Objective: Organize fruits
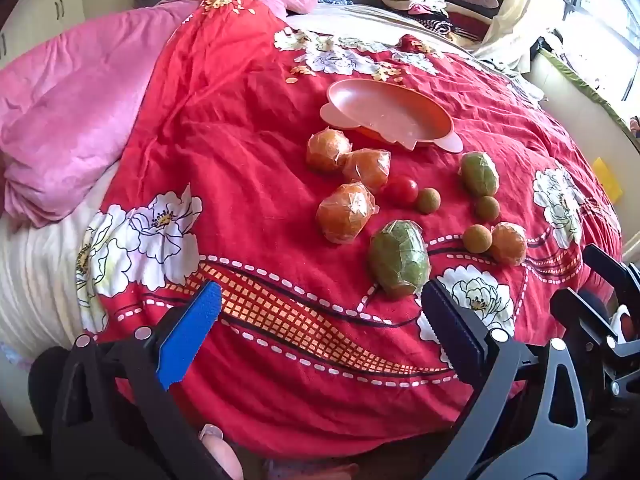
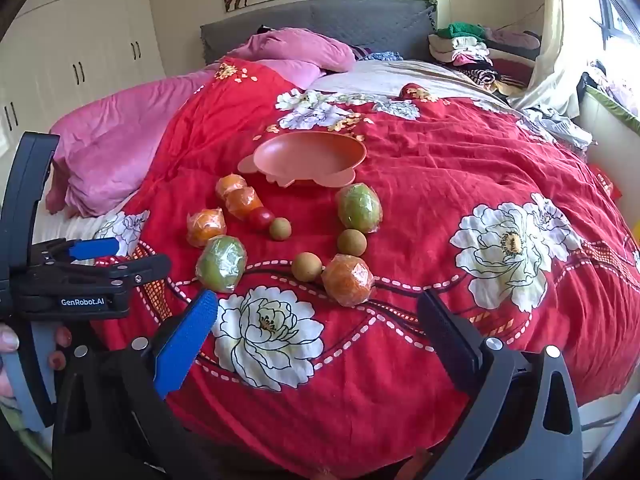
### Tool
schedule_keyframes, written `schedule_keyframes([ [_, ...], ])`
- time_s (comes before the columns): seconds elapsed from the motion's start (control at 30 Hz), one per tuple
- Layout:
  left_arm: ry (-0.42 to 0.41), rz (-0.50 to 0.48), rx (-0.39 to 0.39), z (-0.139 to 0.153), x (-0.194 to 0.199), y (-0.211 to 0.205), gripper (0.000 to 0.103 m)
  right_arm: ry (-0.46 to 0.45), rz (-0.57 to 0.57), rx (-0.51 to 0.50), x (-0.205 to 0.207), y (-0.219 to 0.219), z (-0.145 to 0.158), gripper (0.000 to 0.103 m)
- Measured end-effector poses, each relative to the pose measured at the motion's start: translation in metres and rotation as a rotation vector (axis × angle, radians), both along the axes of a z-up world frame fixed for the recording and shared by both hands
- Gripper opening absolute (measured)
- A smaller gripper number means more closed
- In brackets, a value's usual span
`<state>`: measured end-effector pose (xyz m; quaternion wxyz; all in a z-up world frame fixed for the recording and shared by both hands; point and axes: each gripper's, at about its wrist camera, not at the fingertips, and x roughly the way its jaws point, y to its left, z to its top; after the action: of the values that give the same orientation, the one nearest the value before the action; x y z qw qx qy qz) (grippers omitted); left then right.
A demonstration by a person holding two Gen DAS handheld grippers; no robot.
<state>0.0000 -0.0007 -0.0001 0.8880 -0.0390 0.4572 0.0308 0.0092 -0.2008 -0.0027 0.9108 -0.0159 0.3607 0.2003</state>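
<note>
Fruits lie loose on a red floral bedspread (image 1: 248, 184). Several plastic-wrapped oranges (image 1: 346, 212) (image 2: 347, 279), two wrapped green fruits (image 1: 399, 258) (image 2: 221, 263), a red tomato (image 1: 401, 189) (image 2: 262, 217) and three small brown round fruits (image 1: 477, 238) (image 2: 306, 266) sit in front of an empty orange plate (image 1: 432, 118) (image 2: 344, 142). My left gripper (image 1: 320, 320) is open and empty, hovering short of the near green fruit. My right gripper (image 2: 318, 328) is open and empty, just short of the nearest wrapped orange. The left gripper also shows in the right wrist view (image 2: 96, 254).
A pink duvet (image 1: 68, 120) (image 2: 112, 148) is bunched at the left. Folded clothes (image 2: 464, 50) are stacked at the far right by the grey headboard (image 2: 320, 20). White wardrobes (image 2: 80, 52) stand left; a window is on the right.
</note>
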Motion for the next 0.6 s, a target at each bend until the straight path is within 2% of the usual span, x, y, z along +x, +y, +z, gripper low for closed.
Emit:
schedule_keyframes([
  [0.6,-0.010,-0.007,-0.018,0.0034,0.0003,-0.0003,0.094,-0.020,-0.004,0.008,-0.0002,-0.0040,0.0064,0.099],
])
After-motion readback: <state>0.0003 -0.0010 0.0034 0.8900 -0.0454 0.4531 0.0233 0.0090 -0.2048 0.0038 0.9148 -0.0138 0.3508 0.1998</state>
